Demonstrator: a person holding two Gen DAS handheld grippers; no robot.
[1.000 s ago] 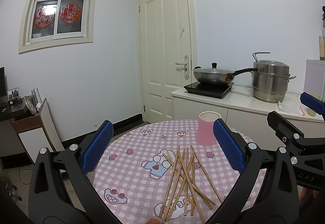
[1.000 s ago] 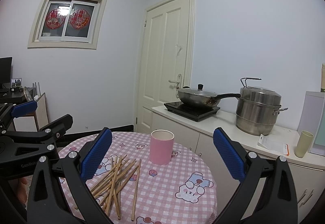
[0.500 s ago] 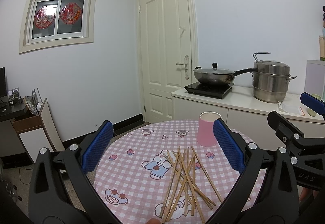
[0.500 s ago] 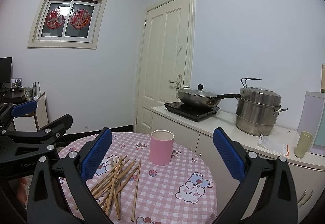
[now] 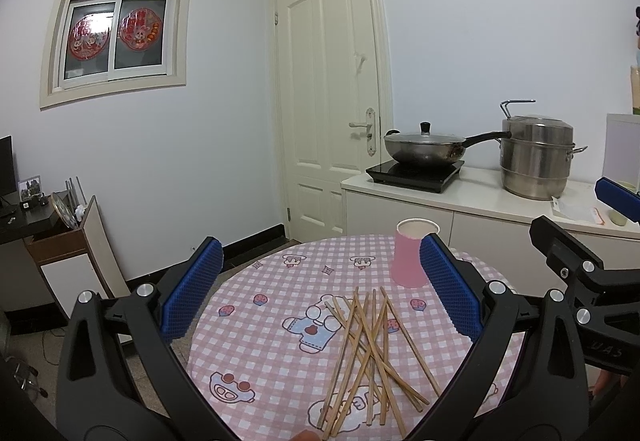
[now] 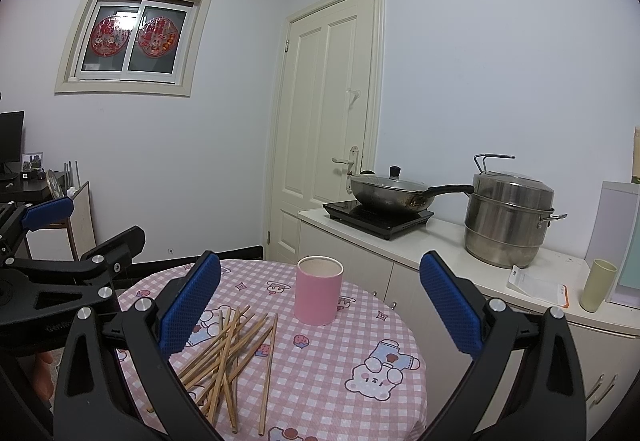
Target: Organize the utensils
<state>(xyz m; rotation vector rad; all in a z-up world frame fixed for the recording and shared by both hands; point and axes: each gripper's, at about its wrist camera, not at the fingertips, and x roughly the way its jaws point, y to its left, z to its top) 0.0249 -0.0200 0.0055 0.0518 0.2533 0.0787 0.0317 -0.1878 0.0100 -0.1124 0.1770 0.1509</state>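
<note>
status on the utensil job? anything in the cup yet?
Nothing done: no chopstick stands in the cup. In hand: nothing; left tongs and right tongs are both open and empty. Left to do: the whole pile of chopsticks lies crossed on the table.

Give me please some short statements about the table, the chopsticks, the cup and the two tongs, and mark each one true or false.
1. The chopsticks lie in a loose crossed pile on the checked tablecloth. True.
2. The pink cup already holds several chopsticks. False: no chopstick stands in it; all lie on the cloth.
3. The pink cup stands upright. True.
4. The left tongs are shut on a chopstick. False: they are open and hold nothing.
5. The right tongs are open and hold nothing. True.
6. The lidded pan sits on the round table. False: it sits on the black cooktop on the counter.
</note>
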